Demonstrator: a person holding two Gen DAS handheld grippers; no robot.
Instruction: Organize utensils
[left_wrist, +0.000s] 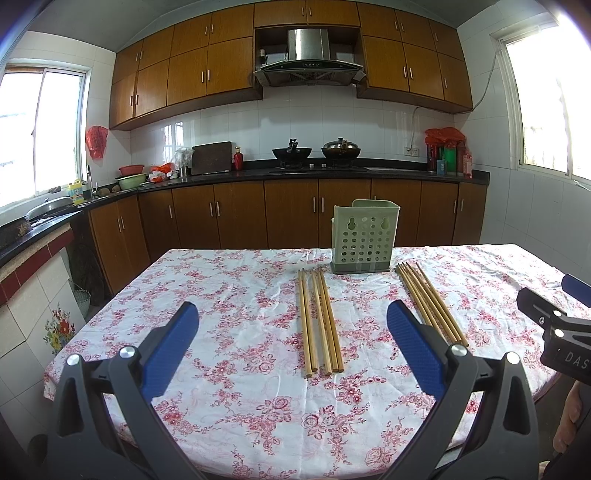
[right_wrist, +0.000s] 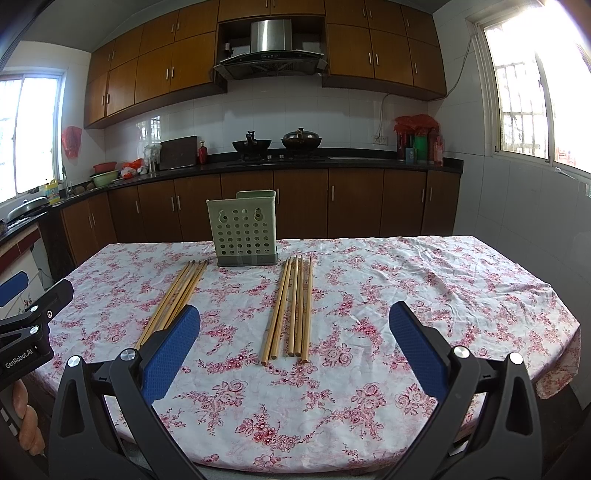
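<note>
Hovering left gripper (left_wrist: 291, 325) and right gripper (right_wrist: 294, 326), fingers spread, chopsticks (left_wrist: 320, 321) between, holder (left_wrist: 362, 236) beyond

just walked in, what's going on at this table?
A person holds a two-finger gripper in each hand over a table with a floral cloth. Both the left gripper and the right gripper are open and hold nothing. Two bundles of chopsticks lie flat on the cloth: the left bundle and the right bundle. A green perforated holder stands upright behind them. No chopsticks show above its rim, so sorting hasn't started.
</note>
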